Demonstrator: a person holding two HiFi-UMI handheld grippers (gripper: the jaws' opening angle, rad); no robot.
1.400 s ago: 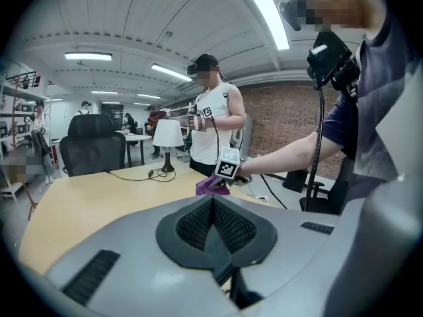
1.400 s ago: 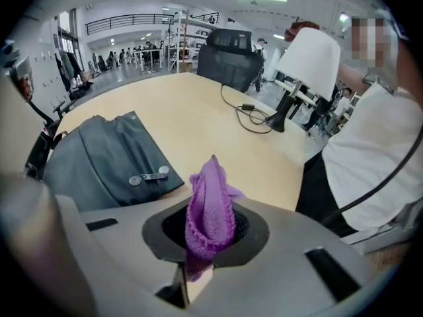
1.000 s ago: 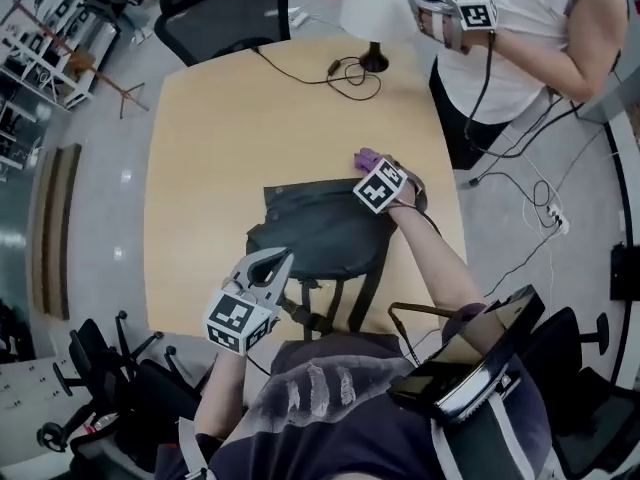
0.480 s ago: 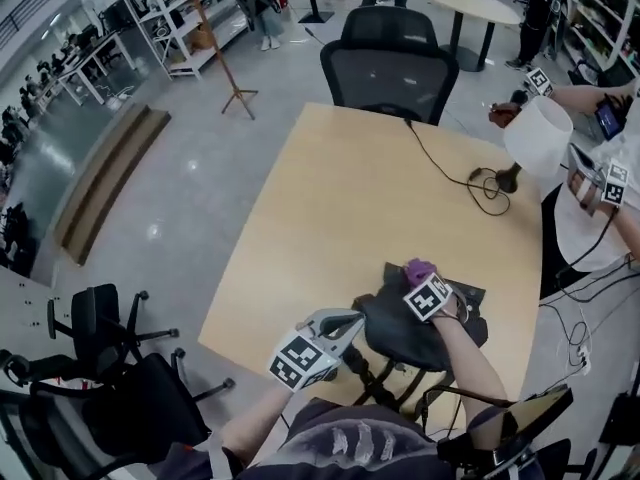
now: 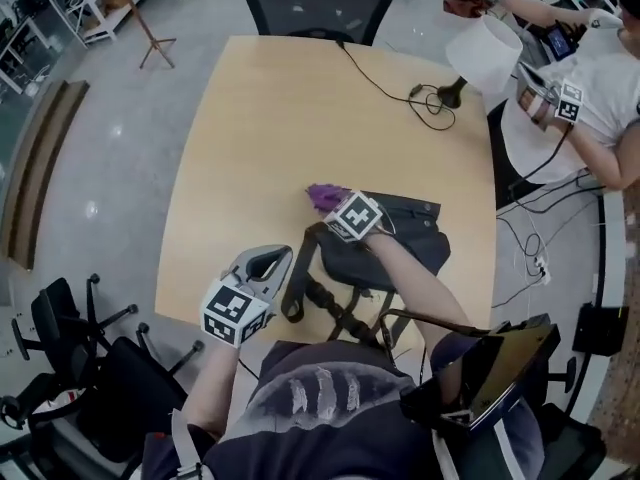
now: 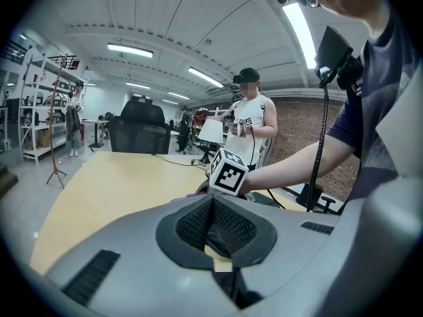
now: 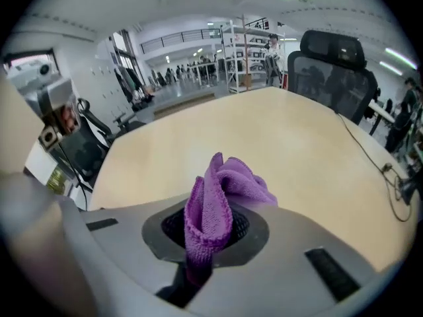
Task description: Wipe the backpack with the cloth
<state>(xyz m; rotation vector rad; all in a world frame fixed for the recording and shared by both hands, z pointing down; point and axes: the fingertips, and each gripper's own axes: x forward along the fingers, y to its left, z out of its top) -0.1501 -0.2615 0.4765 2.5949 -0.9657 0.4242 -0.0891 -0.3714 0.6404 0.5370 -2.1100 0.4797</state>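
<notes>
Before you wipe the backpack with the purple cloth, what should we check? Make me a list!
1. Cloth held tight: ok. The right gripper has its fingers shut on the purple cloth.
2. Cloth touching the backpack: cannot tell. It sits at the backpack's far left corner.
3. Backpack lying on the table: ok.
4. Backpack held steady: not ok. The left gripper is shut on nothing, beside the straps.
5. Lamp and cable out of the way: ok, they are at the table's far side.
</notes>
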